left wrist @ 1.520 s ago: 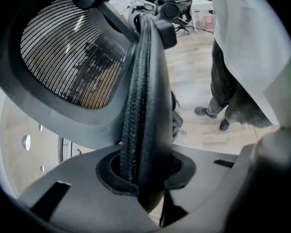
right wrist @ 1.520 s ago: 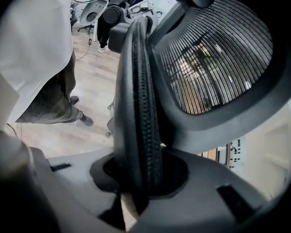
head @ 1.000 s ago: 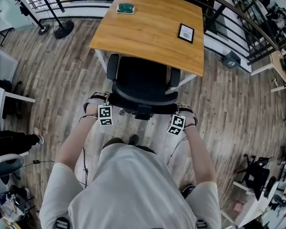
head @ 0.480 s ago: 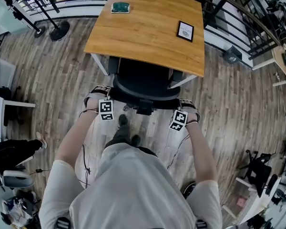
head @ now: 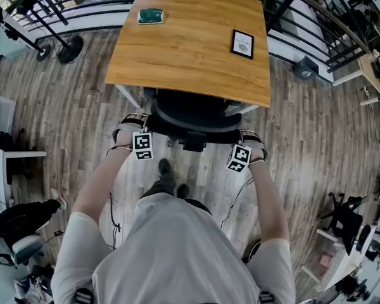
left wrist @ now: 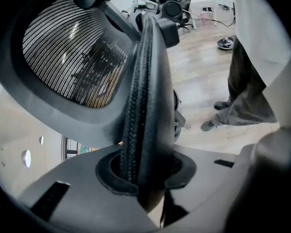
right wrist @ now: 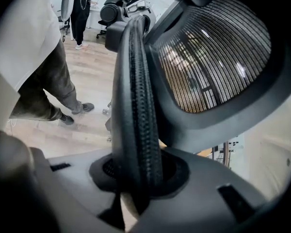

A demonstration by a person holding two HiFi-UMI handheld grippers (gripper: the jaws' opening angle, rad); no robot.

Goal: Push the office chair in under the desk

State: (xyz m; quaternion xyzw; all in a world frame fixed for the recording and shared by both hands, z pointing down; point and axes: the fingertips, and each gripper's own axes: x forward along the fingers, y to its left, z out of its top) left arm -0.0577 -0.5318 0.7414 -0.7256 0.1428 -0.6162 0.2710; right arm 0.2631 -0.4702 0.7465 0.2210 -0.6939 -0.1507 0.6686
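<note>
The black office chair (head: 196, 116) sits at the near edge of the wooden desk (head: 190, 49); its seat is hidden under the top and only the curved backrest shows. My left gripper (head: 145, 128) is shut on the left side of the backrest rim (left wrist: 144, 96), which runs up between the jaws (left wrist: 145, 166) beside the mesh panel (left wrist: 72, 57). My right gripper (head: 238, 139) is shut on the right side of the same rim (right wrist: 133, 96), with the mesh (right wrist: 213, 57) to its right. In both gripper views the pads press against the padded rim.
A green item (head: 151, 16) and a small framed card (head: 242, 43) lie on the desk. A black railing (head: 316, 24) runs behind the desk, and a stand's round base (head: 69, 49) is at the left. Another chair (head: 345, 223) stands at the right. The person's shoe (head: 164, 167) is just behind the chair.
The chair has rolled further under the desk, so its seat and armrests are now covered by the top. Both grippers moved forward with the backrest, still clamped on it.
</note>
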